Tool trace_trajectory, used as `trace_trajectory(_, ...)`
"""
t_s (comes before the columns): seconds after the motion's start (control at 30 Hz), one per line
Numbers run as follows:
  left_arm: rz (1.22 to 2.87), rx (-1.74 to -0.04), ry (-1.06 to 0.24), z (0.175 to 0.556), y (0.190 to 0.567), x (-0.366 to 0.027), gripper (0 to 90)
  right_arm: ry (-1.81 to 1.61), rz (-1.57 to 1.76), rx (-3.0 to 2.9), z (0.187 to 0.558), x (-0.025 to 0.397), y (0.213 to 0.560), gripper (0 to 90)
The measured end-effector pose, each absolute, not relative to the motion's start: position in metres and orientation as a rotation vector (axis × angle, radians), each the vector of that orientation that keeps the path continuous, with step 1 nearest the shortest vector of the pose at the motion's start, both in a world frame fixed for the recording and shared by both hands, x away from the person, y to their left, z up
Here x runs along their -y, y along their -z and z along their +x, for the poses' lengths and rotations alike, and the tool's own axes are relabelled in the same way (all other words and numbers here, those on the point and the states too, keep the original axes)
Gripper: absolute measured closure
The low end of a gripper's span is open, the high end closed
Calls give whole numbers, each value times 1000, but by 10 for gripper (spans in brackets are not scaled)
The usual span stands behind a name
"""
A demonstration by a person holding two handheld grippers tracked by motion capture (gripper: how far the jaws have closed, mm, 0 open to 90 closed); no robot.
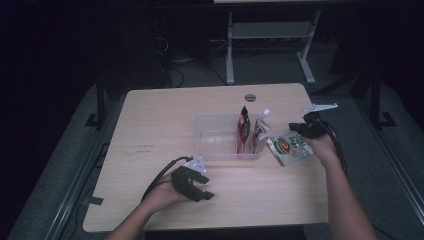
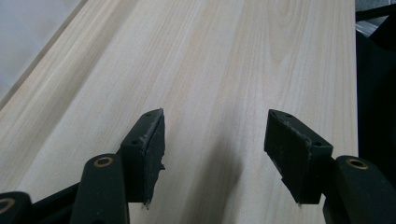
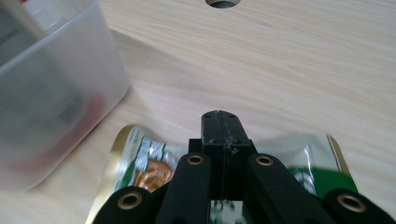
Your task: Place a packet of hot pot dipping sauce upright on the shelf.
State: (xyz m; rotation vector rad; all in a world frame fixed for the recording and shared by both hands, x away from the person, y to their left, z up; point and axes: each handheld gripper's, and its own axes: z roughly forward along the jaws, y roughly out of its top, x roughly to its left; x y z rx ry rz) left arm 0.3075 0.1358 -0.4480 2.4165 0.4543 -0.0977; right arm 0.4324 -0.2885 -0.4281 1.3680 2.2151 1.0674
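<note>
While room lies dark, pale wood table lit; left tongs apart, right tongs clamped on green pouch.

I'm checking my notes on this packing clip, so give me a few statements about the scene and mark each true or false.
1. The right tool is shut on a green pouch. True.
2. The left tool grips a red pouch. False: its jaws stand open over bare table, holding nothing.
3. Two pouches stand in the clear bin. True.
4. The green pouch lies inside the bin. False: it is outside, by the bin's right end.
5. The bin sits at the table's left edge. False: it sits near the middle, toward the right.
</note>
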Motion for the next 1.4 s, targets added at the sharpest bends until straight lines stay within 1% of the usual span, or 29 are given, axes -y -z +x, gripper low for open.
trace_trajectory(0.27, 2419, -453, 103, 308, 450, -136, 379, -981, 1396, -2267, 456, 273, 445, 900)
trace_trajectory(0.4, 2419, -454, 102, 308, 450, -136, 379, -945, 1394, -2292, 457, 270, 449, 900)
trace_trajectory(0.7, 2419, -452, 106, 307, 450, -134, 379, -963, 1348, -2353, 443, 270, 450, 900)
trace_trajectory(1.0, 2412, -444, 100, 306, 448, -134, 379, -954, 1305, -2422, 417, 272, 448, 900)
trace_trajectory(1.1, 2405, -447, 96, 306, 448, -135, 379, -956, 1308, -2375, 413, 281, 440, 900)
trace_trajectory(1.2, 2404, -446, 93, 307, 447, -136, 379, -960, 1367, -2282, 413, 302, 434, 900)
trace_trajectory(1.4, 2409, -443, 98, 307, 449, -134, 379, -929, 1471, -2141, 411, 339, 434, 900)
